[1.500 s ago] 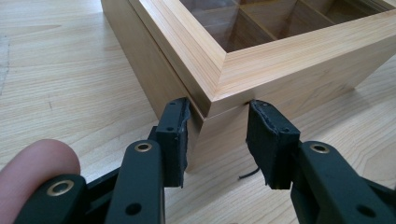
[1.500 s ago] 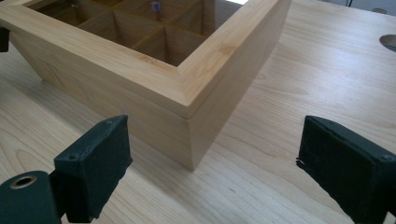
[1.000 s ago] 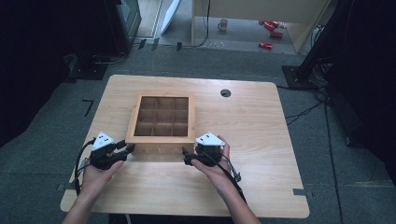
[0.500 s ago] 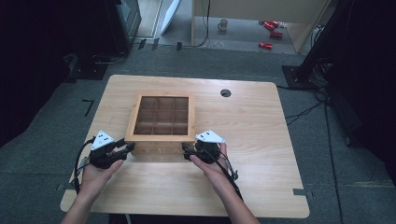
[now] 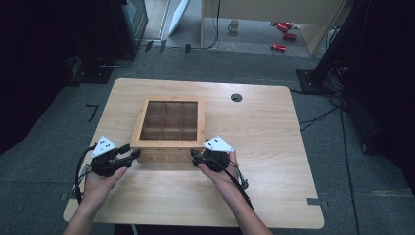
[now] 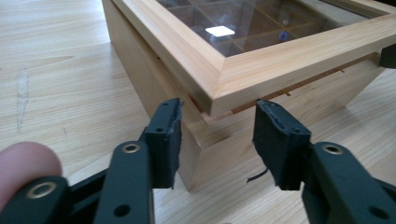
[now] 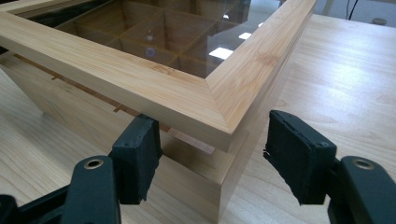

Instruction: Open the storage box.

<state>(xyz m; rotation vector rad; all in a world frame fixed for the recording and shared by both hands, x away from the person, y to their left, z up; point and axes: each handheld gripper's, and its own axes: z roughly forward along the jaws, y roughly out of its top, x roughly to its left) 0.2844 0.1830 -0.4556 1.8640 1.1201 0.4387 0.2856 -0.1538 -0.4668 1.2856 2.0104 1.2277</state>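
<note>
Left gripper [image 6: 217,140]: jaws spread apart, nothing gripped. The two black pads straddle the near left corner of the wooden box [image 6: 261,70]; the lid's mitred corner sits between and just above them. Cannot tell if either pad touches the wood. A fingertip [image 6: 25,163] shows at the lower left of the left gripper view, resting on the gripper body.

Right gripper [image 7: 212,156]: jaws likewise spread, released, nothing gripped. Pads flank the near right corner of the box [image 7: 140,79]. The lid frame overhangs the base here, with a narrow dark gap between lid and base along the front face.

Box: light wood, glass-paned lid [image 7: 187,37] in a wooden frame, a three-by-three grid of compartments visible through the glass. Ceiling light reflections on the pane. Compartments look empty, though glare hides part.

High view: box [image 5: 169,125] sits left of centre on the wooden table [image 5: 274,161], its front edge toward the person. Left gripper [image 5: 128,157] at its near left corner, right gripper [image 5: 195,157] at its near right corner, each held in one hand [image 5: 100,178], forearms entering from the bottom. Grey three-cornered plate tops each gripper. A round cable hole [image 5: 236,97] lies in the table beyond the box, to the right. Grey carpet [image 5: 362,161] surrounds the table.
</note>
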